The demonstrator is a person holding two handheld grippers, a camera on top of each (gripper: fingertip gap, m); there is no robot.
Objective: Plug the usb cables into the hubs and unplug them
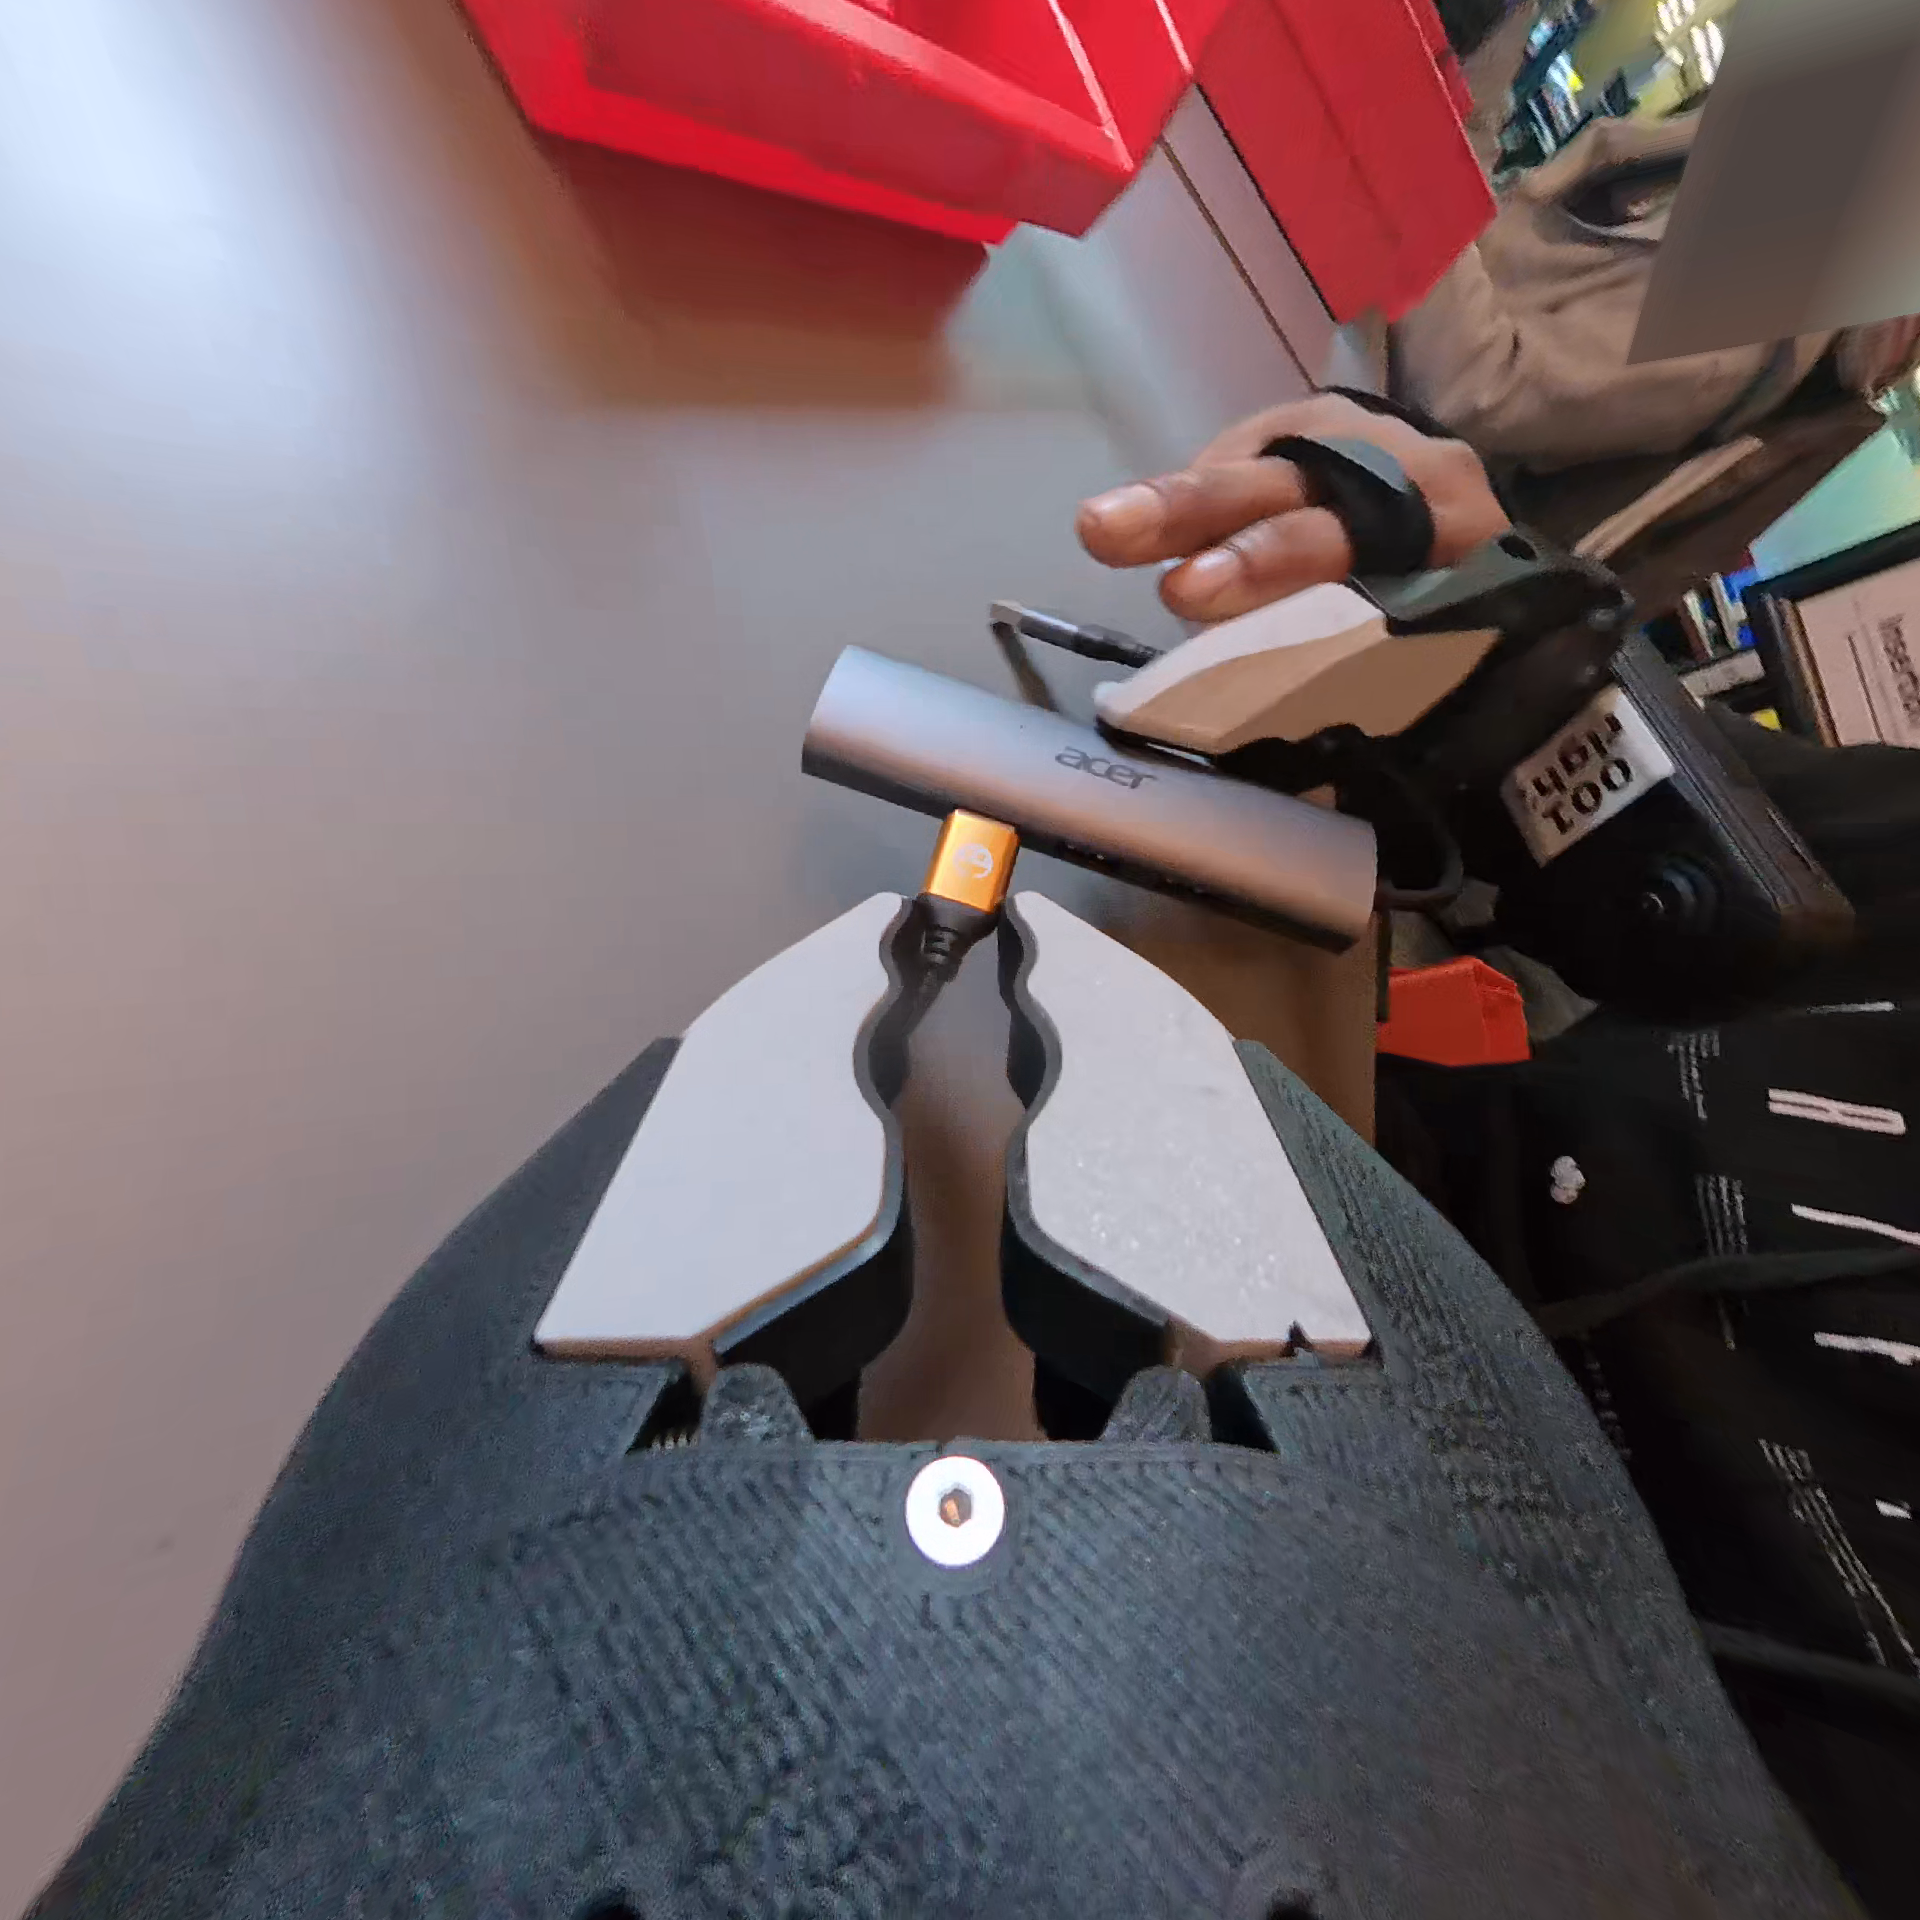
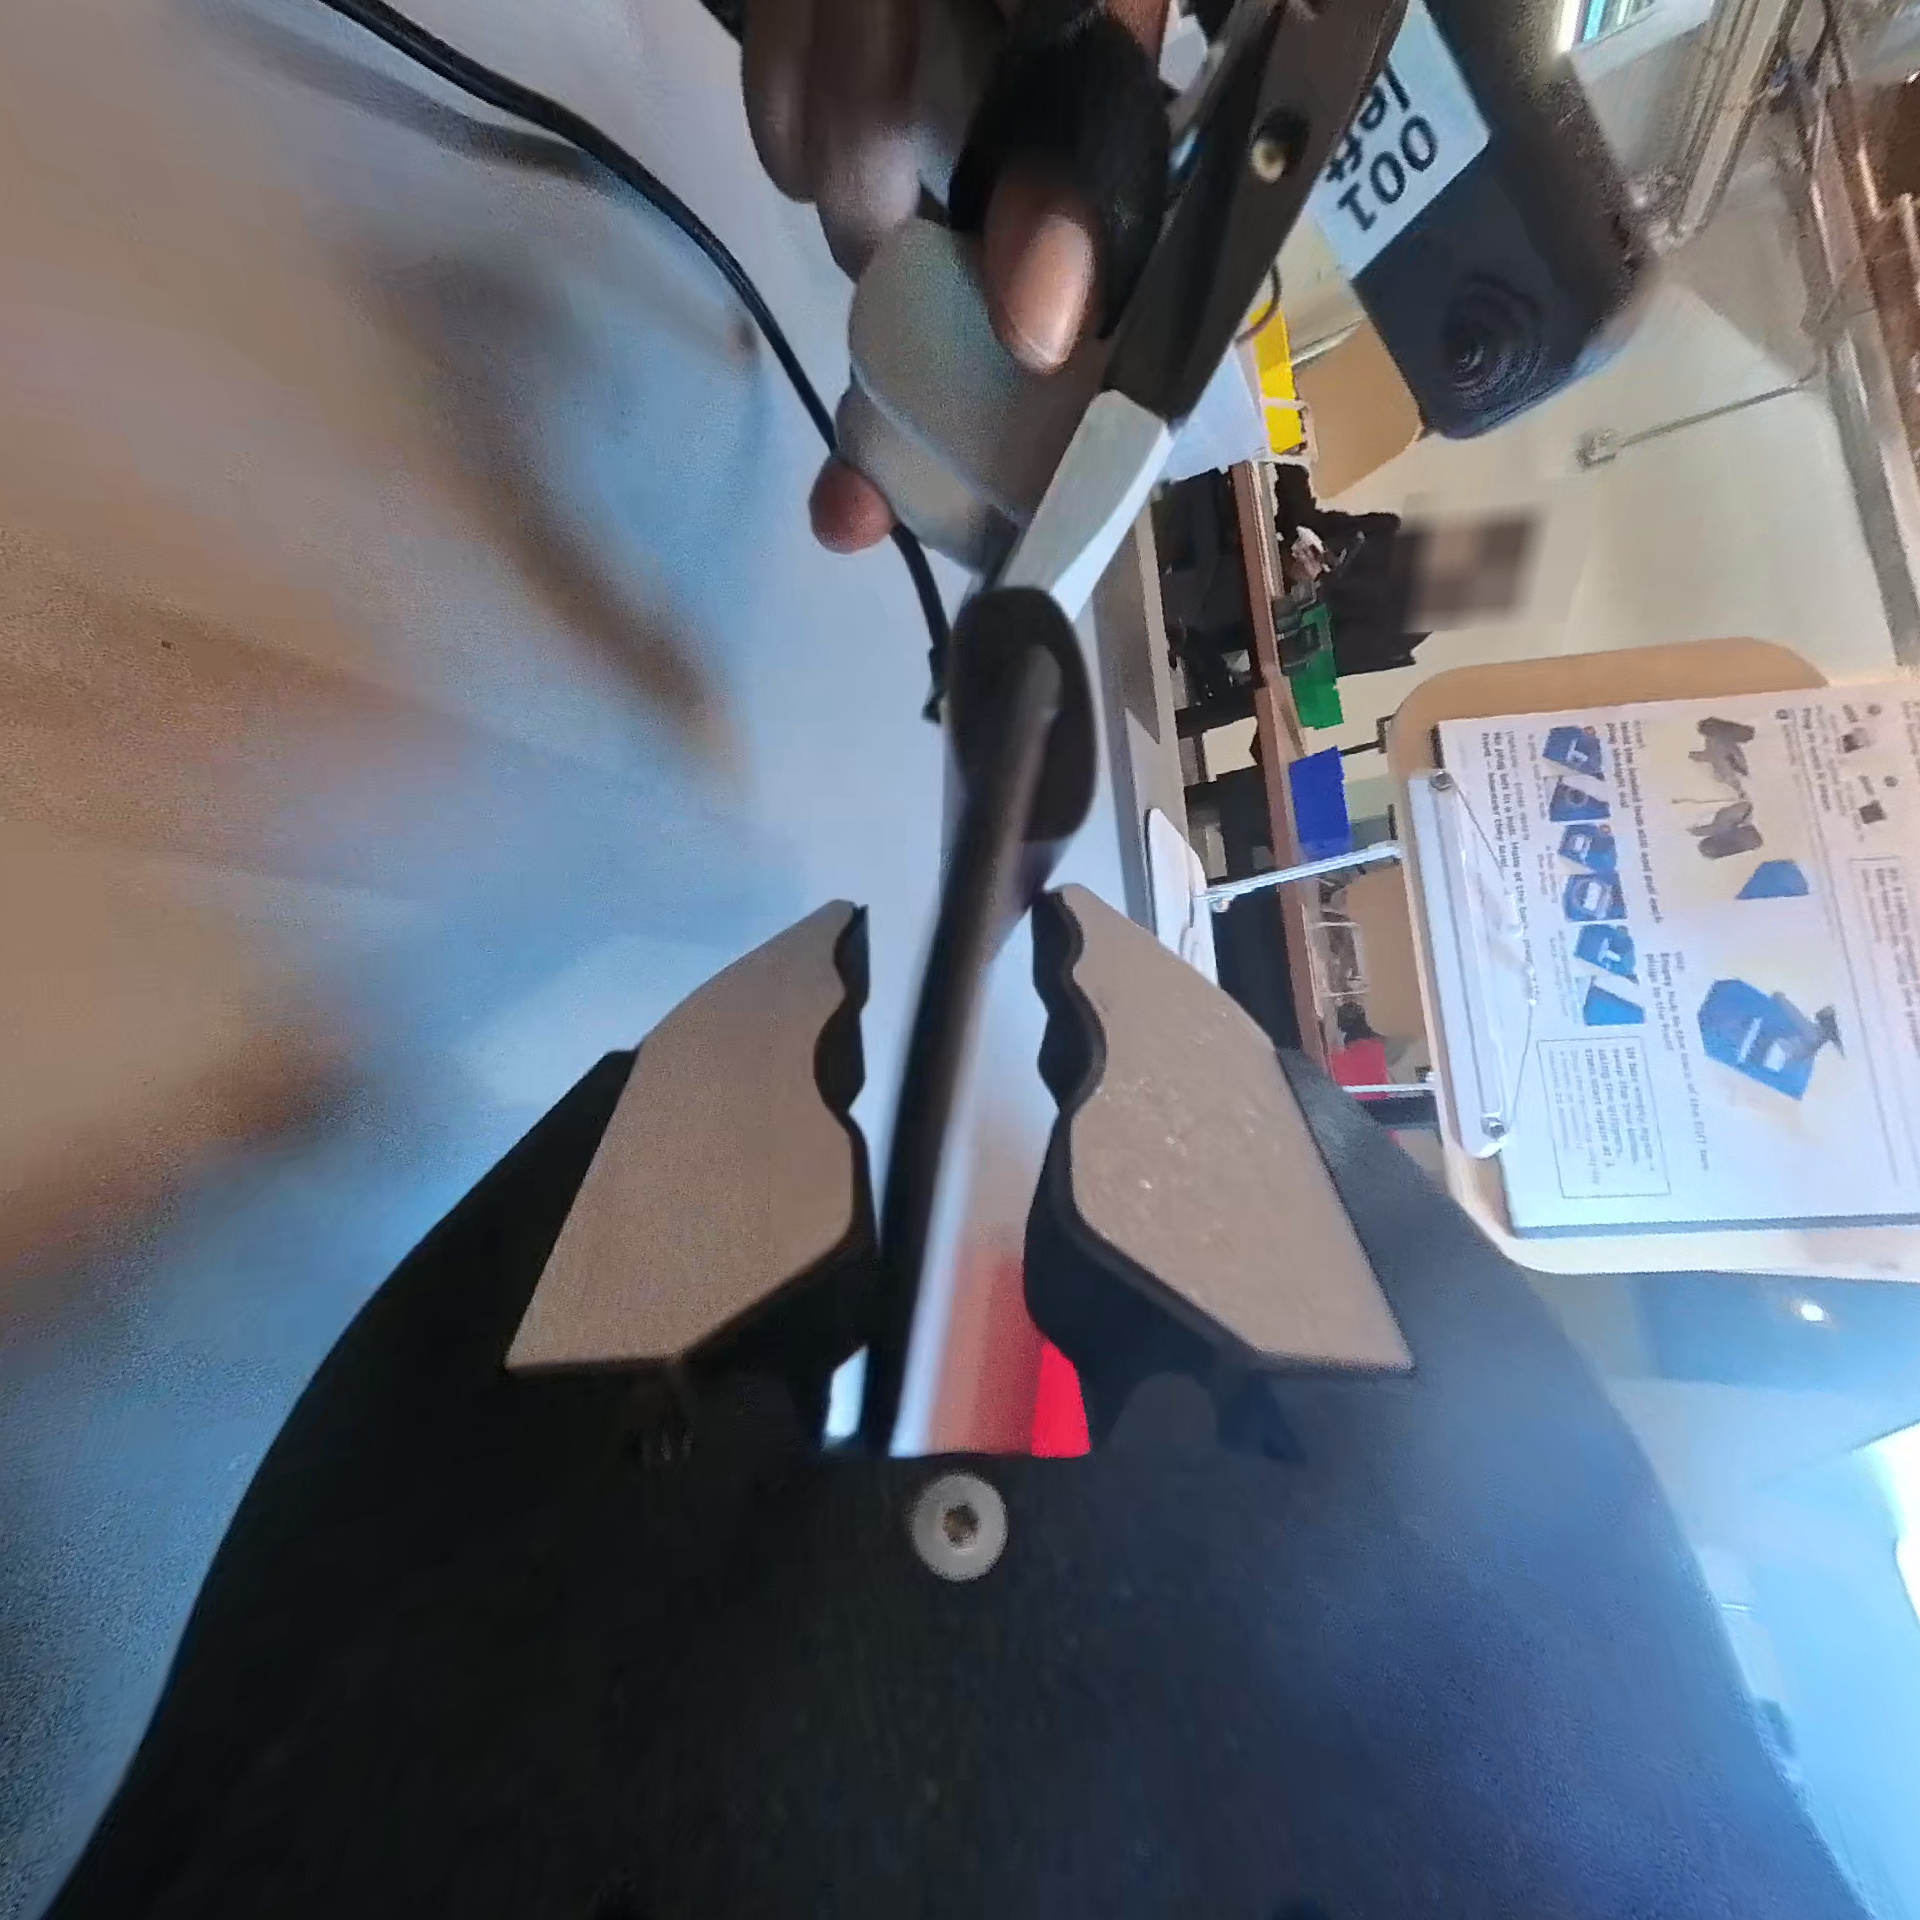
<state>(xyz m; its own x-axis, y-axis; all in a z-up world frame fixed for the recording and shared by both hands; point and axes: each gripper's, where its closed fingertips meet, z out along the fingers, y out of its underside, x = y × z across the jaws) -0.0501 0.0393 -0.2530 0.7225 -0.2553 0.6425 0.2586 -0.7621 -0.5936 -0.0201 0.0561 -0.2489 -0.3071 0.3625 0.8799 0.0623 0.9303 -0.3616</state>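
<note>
In the middle of the left wrist view, the left gripper (image 1: 951,914) had its two fingers drawn in narrow around the black strain relief of a cable, just behind an orange plug (image 1: 969,856) whose nose met the long edge of a grey hub (image 1: 1081,790). The hub sat tilted, higher toward the left of the frame and lower toward the right, held off the pale table (image 1: 312,727). Right of centre in that view, the right gripper (image 1: 1195,732) clamped the hub's far side, a hand (image 1: 1288,499) wrapped over its handle. The right wrist view bore that out: the hub (image 2: 966,1039) ran edge-on up the centre of the frame between the gripper's fingers (image 2: 727,1122), which pressed on it from both sides, while the black cable (image 2: 727,281) trailed off toward the upper left. Red bins (image 1: 831,114) were blurred along the top of the left view. To my eye the plug was at the mouth of a port, either seating or just coming free; how deep the metal tip sat I could not tell, since the orange shell hid it. The next move, I judged, would call for a straight push or pull along the plug's own axis, with the right gripper keeping the hub from twisting, because a grip so far back on the soft strain relief might let the plug bend sideways at the port.
</note>
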